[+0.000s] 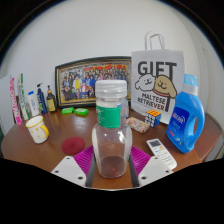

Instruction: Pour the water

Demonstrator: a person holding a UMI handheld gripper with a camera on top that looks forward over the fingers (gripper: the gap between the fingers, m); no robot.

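The hand-held gripper (111,168) is closed to the width of a clear plastic bottle (111,130), its pink pads (86,158) pressing the bottle's lower sides. The bottle stands upright, white cap on, above the wooden tabletop (30,152); its base is hidden between the fingers, and any water level is hard to make out. Beyond it stand a framed group photo (93,82), a white gift bag (156,82) and a blue detergent bottle (185,115).

Home setting: wooden table (20,150), framed group photo (92,80), gift bag (155,85), detergent bottle (187,115), remote (160,153).
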